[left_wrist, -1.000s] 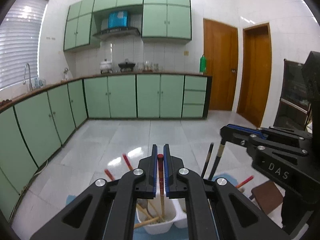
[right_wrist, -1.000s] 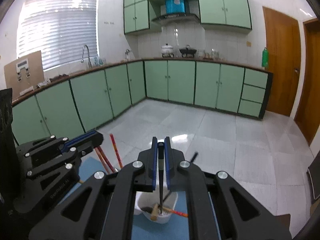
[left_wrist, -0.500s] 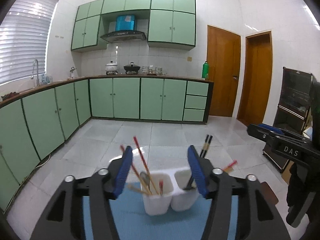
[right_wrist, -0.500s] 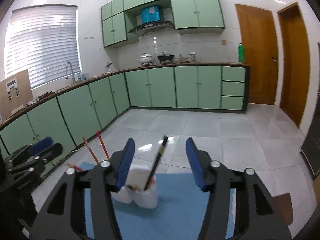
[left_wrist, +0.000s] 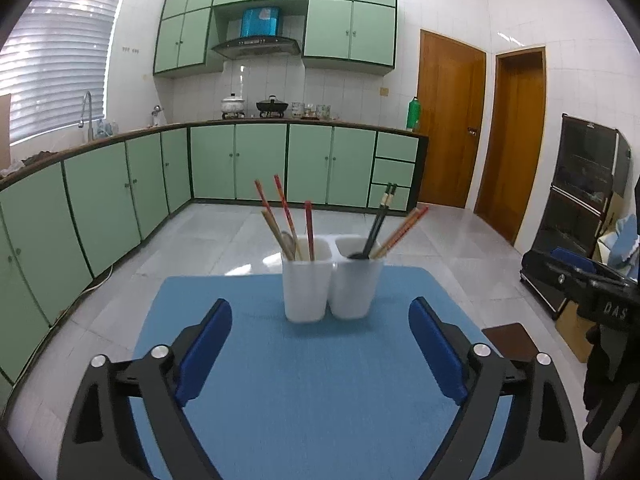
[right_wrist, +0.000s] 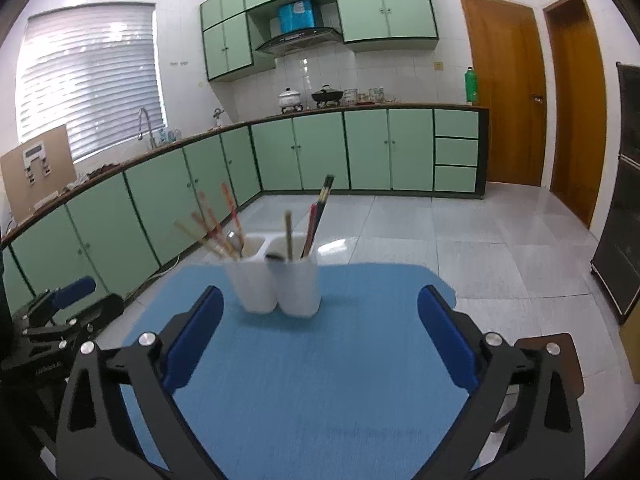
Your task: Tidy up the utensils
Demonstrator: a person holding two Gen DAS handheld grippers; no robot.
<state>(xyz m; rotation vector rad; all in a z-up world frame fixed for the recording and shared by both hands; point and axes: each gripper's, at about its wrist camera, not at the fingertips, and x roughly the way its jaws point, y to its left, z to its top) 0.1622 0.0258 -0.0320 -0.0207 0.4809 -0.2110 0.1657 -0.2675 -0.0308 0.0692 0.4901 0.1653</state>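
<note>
Nearest the cameras, the left gripper [left_wrist: 320,354] and right gripper [right_wrist: 320,336] both stand spread wide and hold nothing; a second ago each was clamped on a single chopstick directly above the holder, and both have since let go and drawn back over the blue mat [left_wrist: 320,400]. Further out on the mat stands the white two-compartment holder [left_wrist: 332,284]. Its left cup holds red and tan chopsticks [left_wrist: 286,216] and a spoon; its right cup holds black chopsticks [left_wrist: 378,220], an orange pair and a dark ladle. With nothing loose on the mat, the sorting looks complete. Beyond lie green kitchen cabinets [left_wrist: 260,162].
</note>
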